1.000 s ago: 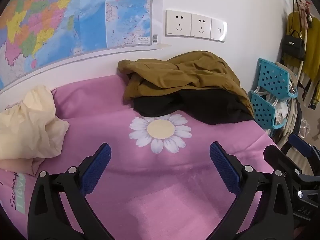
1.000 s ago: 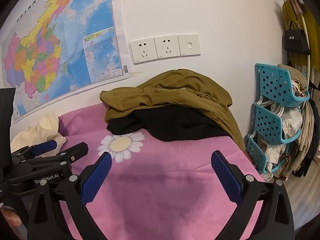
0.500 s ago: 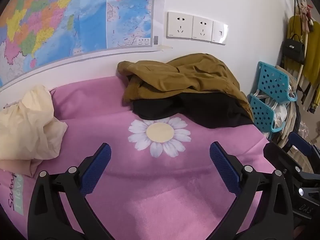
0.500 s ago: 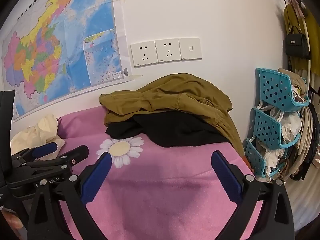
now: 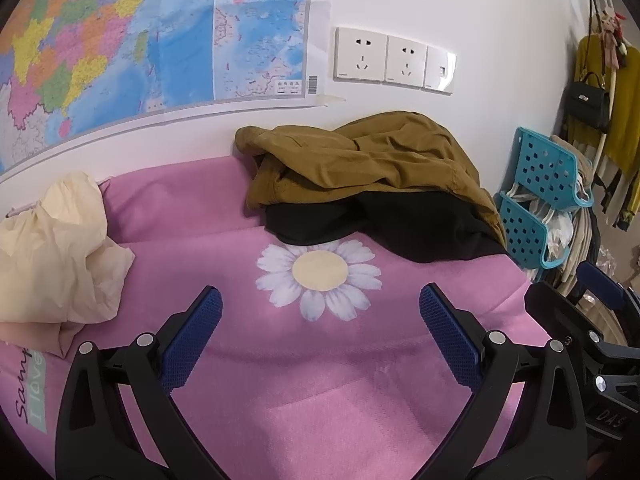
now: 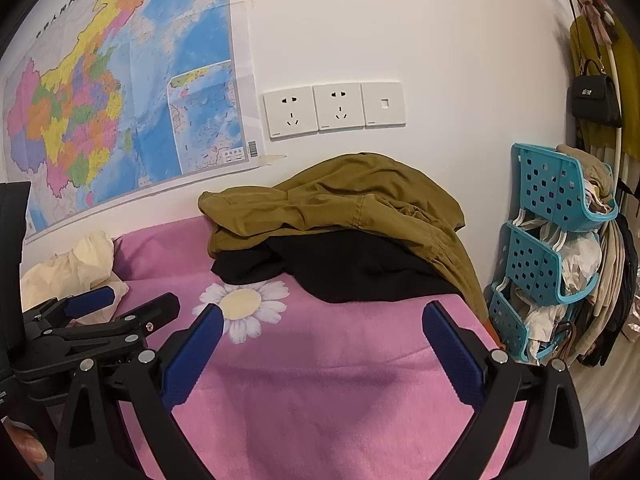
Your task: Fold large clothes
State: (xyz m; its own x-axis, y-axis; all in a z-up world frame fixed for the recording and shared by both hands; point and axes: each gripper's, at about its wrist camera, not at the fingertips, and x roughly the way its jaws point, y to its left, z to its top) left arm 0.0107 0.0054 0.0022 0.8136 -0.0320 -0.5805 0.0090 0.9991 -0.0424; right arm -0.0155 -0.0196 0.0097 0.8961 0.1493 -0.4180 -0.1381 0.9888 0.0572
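An olive-brown garment (image 5: 360, 160) lies crumpled on top of a black garment (image 5: 384, 222) at the back of the pink blanket (image 5: 320, 400), against the wall. Both also show in the right wrist view: the olive one (image 6: 340, 200) over the black one (image 6: 352, 264). A cream garment (image 5: 56, 248) lies bunched at the left (image 6: 76, 264). My left gripper (image 5: 320, 312) is open and empty above the blanket, short of the pile. My right gripper (image 6: 320, 332) is open and empty, to the right of the left one (image 6: 116, 308).
A white daisy print (image 5: 318, 274) marks the blanket in front of the pile. A map (image 5: 140, 40) and wall sockets (image 5: 392, 60) are behind. A blue basket rack (image 6: 548, 240) with clothes stands off the right edge. A black handbag (image 6: 596, 98) hangs above it.
Both grippers have drawn back and lifted a little, so the pile sits slightly lower and farther in view. Both stay open and empty. The clothes have not moved.
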